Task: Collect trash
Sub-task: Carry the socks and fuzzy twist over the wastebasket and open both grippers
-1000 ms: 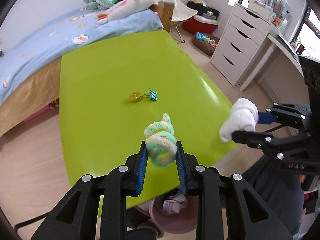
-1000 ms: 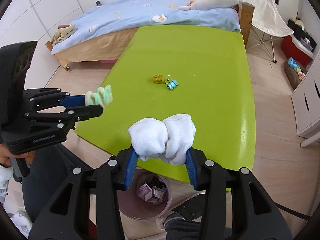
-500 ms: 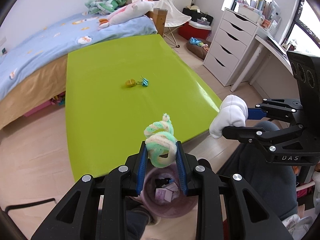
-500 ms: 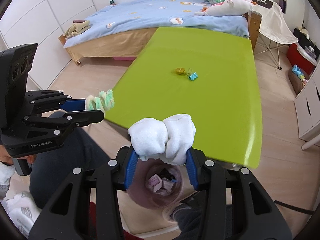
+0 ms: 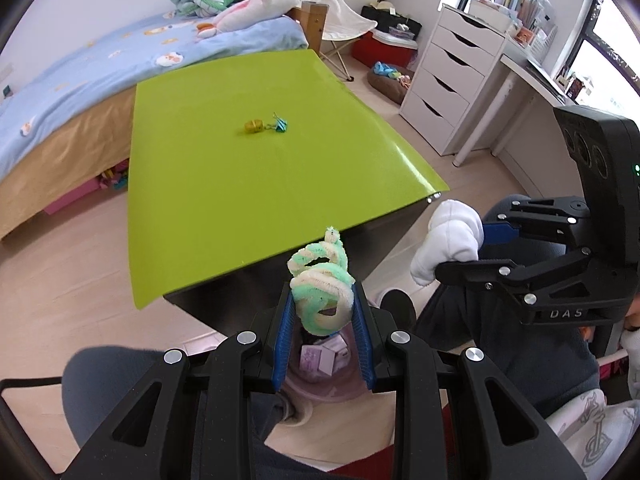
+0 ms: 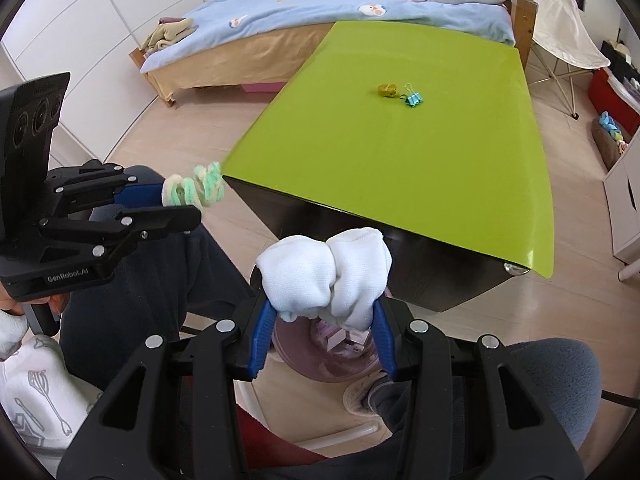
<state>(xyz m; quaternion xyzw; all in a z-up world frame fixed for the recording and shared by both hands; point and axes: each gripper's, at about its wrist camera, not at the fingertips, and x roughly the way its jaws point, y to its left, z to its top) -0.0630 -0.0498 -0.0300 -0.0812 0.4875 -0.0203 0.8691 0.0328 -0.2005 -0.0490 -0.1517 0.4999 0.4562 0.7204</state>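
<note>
Over the last 1 s both grippers pull back off the green table [image 5: 224, 184] toward the person's lap, so the pink bin [image 6: 320, 364] now sits directly under the fingers instead of peeking past the table edge. That puts both loads in drop position; I'd judge release is the next step.

Left gripper [image 5: 322, 322] is clamped on the green-and-white pipe-cleaner coil [image 5: 322, 284]. Right gripper [image 6: 322, 320] is clamped on the white cloth wad [image 6: 326, 276].

2 small bits are left mid-table, touching or nearly so: a yellow scrap [image 5: 253, 125] and a blue binder clip [image 5: 280, 125].

Left cam shows paper scraps already in the bin, plus the drawers and desk. Right cam shows more of the bin's rim and a shoe beside it.
</note>
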